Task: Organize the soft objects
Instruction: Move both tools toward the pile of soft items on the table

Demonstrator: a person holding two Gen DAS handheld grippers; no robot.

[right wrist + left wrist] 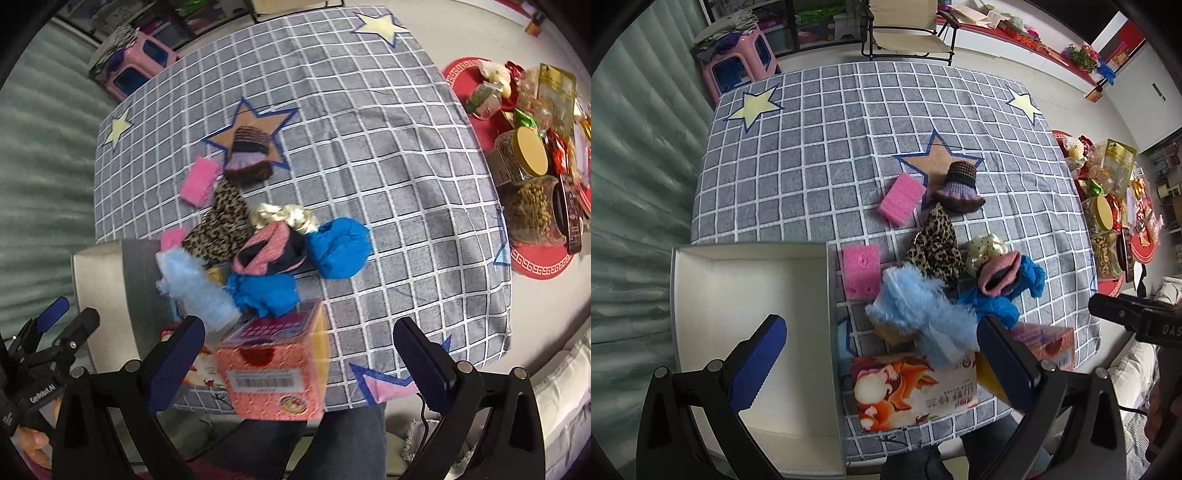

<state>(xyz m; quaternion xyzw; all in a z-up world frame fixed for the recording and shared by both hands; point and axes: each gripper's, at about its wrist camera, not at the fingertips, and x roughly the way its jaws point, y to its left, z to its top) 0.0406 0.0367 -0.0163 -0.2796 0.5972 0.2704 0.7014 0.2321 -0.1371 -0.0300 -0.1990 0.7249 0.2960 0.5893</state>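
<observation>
Your left gripper (882, 354) hangs over the near edge of the table with its jaws spread wide and nothing between them; one blue pad (759, 363) sits above the white box (750, 280), the other by the fluffy light-blue piece (919, 310). Your right gripper (299, 362) is just as wide and also holds nothing. The pink printed carton (273, 373) stands between its fingers, but neither pad touches it.

The white box sits open and bare at the table's left near corner, just beside the heap, most likely so you can carry each soft thing across in one short move.

The soft things lie bunched on the grey checked cloth (798, 155):
- two pink sponges (901, 197), one of them touching the box wall
- a leopard-print cloth (936, 247)
- a cream satin scrunchie (984, 245)
- a pink-and-dark knit piece (999, 275) resting on crumpled blue fabric (1008, 295)
- a striped knit piece (960, 182) on the brown star, a little apart from the rest

All look limp and will squash under the pads. The fluffy blue piece overlaps a flat printed packet (912, 391), so pinching low there risks dragging the packet along.
</observation>
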